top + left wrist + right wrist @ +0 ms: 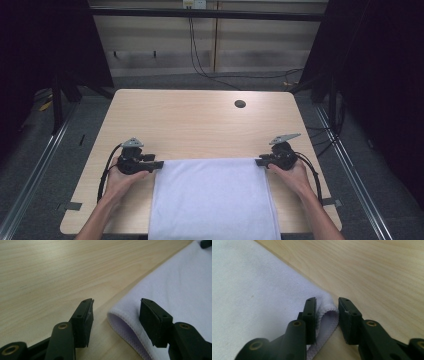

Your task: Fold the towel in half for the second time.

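A white cloth lies flat on the near half of the wooden table and runs over its front edge. My left gripper rests at the cloth's far left corner. In the left gripper view that gripper stands wide open with the folded, hemmed corner of the cloth lying between its jaws, untouched. My right gripper is at the far right corner. In the right gripper view it is open more narrowly, and the curled corner of the cloth sits loosely in the gap.
A round cable hole lies at the table's far right. Bare wood stretches beyond the cloth. Black cables hang down the back wall to the floor. Dark curtains stand on both sides, and metal rails run along the floor.
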Tool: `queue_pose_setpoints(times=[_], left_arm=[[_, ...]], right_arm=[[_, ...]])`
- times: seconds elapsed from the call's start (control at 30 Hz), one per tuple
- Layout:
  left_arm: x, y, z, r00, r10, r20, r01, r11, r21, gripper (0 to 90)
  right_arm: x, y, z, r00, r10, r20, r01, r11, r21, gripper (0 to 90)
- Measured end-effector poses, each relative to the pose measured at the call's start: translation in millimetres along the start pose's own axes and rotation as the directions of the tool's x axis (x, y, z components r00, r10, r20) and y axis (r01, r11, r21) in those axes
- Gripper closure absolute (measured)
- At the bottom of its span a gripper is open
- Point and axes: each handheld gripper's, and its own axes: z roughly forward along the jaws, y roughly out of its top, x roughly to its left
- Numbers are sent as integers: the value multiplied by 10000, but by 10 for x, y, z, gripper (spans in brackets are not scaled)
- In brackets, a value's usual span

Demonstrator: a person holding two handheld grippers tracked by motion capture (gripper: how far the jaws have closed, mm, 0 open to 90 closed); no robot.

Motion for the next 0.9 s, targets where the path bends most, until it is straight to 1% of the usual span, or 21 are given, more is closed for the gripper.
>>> queue_pose_setpoints(times=[0.03,0.07,0.1,0.13,0.17,0.2,0.23,0.3,0.33,0.43,0.47,0.5,0.53,0.57,0.6,0.63,0.67,0.73,0.8,0.83,0.9], left_arm=[[0,0,0,10000,0,0,0,10000,0,454],[-2,-2,7,9999,95,57,-95,10000,20,454],[1,-7,21,9999,89,126,-90,9999,94,470],[2,-10,39,9999,147,51,-148,9997,205,470],[-3,-12,82,9994,321,85,-323,9990,293,529],[-3,-12,82,9994,321,85,-323,9990,293,528],[-7,-11,120,9994,339,62,-342,9986,395,524],[-11,-5,132,9993,326,205,-334,9986,413,529],[-11,-5,132,9993,326,205,-334,9986,413,527],[-56,14,177,9974,637,351,-653,9969,443,549],[-80,25,196,9959,852,312,-867,9950,502,562],[-112,37,215,9939,1096,138,-1102,9924,553,587],[-143,45,229,9923,1241,36,-1241,9904,611,635],[-161,47,239,9910,1332,136,-1338,9889,642,713],[-179,45,237,9902,1386,176,-1395,9876,727,713],[-173,43,224,9913,1287,264,-1304,9882,802,759],[-173,43,224,9913,1287,264,-1304,9882,802,784],[-150,38,216,9924,1191,321,-1213,9895,788,798],[-118,34,215,9960,757,484,-791,9942,733,816],[-118,34,215,9960,757,484,-791,9942,733,819],[-111,46,192,9967,660,462,-690,9954,672,822]], right_arm=[[0,0,0,10000,0,0,0,10000,0,730],[5,1,7,9999,-63,-87,62,10000,-20,765],[21,7,11,9998,-133,-154,134,9999,46,808],[21,7,11,9998,-133,-154,134,9999,46,808],[24,12,12,9999,-78,-111,79,10000,54,836],[24,12,12,9999,-78,-111,79,10000,54,836],[31,12,12,9999,-93,-113,93,9999,53,847],[47,12,13,9999,-140,-42,140,9999,41,851],[47,12,13,9999,-140,-42,140,9999,41,851],[34,9,10,9999,-138,-13,138,9999,75,852],[28,2,12,9998,75,-160,-75,10000,11,852],[14,-3,14,9997,62,-235,-63,10000,-52,851],[13,-3,14,9997,56,-245,-57,10000,-61,852],[17,-2,13,9998,13,-200,-14,10000,-35,852],[22,-1,13,9998,10,-175,-11,10000,-36,851],[20,-4,13,9998,-5,-188,5,10000,-47,851],[15,-6,14,9998,-38,-218,37,10000,-67,851],[11,-7,13,9997,-29,-260,28,10000,-64,851],[3,-12,12,9995,93,-315,-96,9999,-98,852],[-2,-11,9,9995,121,-293,-124,9999,-93,852],[-11,-13,3,9988,260,-407,-271,9993,-259,854]])
